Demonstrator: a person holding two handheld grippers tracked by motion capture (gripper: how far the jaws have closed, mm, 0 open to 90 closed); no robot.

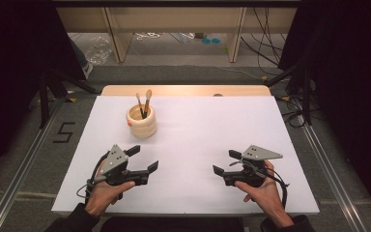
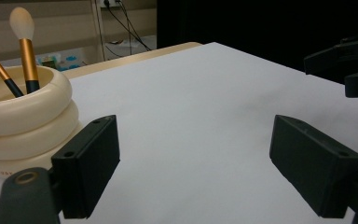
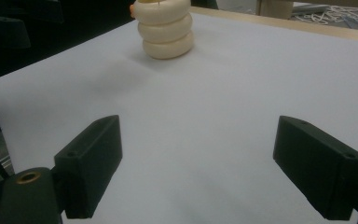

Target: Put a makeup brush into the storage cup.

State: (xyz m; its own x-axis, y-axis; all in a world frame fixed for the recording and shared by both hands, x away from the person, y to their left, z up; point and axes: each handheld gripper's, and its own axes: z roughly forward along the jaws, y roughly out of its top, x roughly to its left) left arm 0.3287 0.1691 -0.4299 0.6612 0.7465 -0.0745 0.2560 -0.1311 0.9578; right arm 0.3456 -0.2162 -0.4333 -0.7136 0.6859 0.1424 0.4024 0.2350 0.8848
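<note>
We can read one sign, a dark numeral "5" [image 1: 64,132] marked on the grey floor [image 1: 24,145] at middle left of the high view, left of the worktop [image 1: 198,145].

**Holder at the back left, tongs at the front**

A holder [image 1: 141,121] is standing on the bench [image 1: 198,125], toward its back left, with two brushes [image 1: 144,104] standing upright in it. The left tongs [image 1: 144,158] are sitting at the front left, in front of the holder. The right tongs [image 1: 225,162] are sitting at the front right, well apart from the left tongs.
</note>
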